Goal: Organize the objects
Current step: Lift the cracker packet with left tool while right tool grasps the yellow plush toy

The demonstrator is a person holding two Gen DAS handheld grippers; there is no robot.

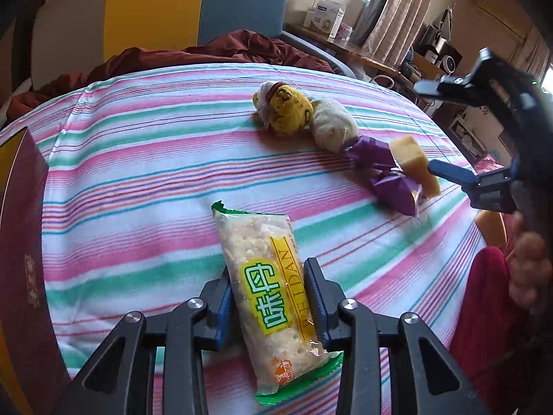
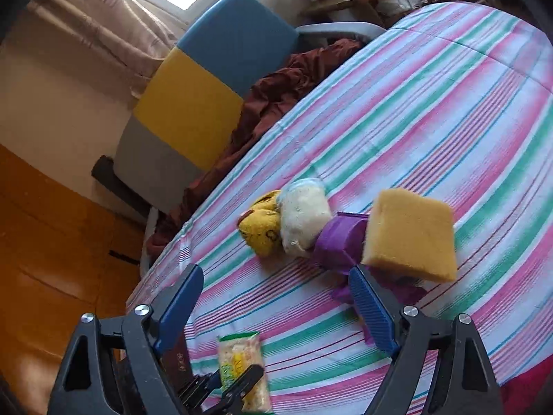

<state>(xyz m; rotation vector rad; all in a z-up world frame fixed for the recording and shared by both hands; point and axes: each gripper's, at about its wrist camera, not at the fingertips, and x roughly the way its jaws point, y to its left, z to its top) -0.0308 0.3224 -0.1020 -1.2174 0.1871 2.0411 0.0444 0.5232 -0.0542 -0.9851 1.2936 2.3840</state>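
Observation:
My left gripper (image 1: 269,297) is shut on a clear snack packet (image 1: 269,283) with green ends and yellow label, held over the striped bedsheet (image 1: 155,159). The packet and left gripper also show at the bottom of the right wrist view (image 2: 242,366). A row lies on the sheet: a yellow knit toy (image 1: 287,109), a white sock bundle (image 1: 331,128), purple wrapping (image 1: 376,162) and a yellow sponge block (image 1: 414,162). My right gripper (image 2: 273,297) is open and empty, just short of the sponge (image 2: 411,235); it appears at the right in the left wrist view (image 1: 432,128).
A dark red box (image 1: 20,242) stands at the left edge of the bed. A maroon blanket (image 1: 214,48) is bunched at the far edge, by a blue, yellow and grey headboard (image 2: 207,79). A wooden shelf with boxes (image 1: 328,17) runs along the window wall.

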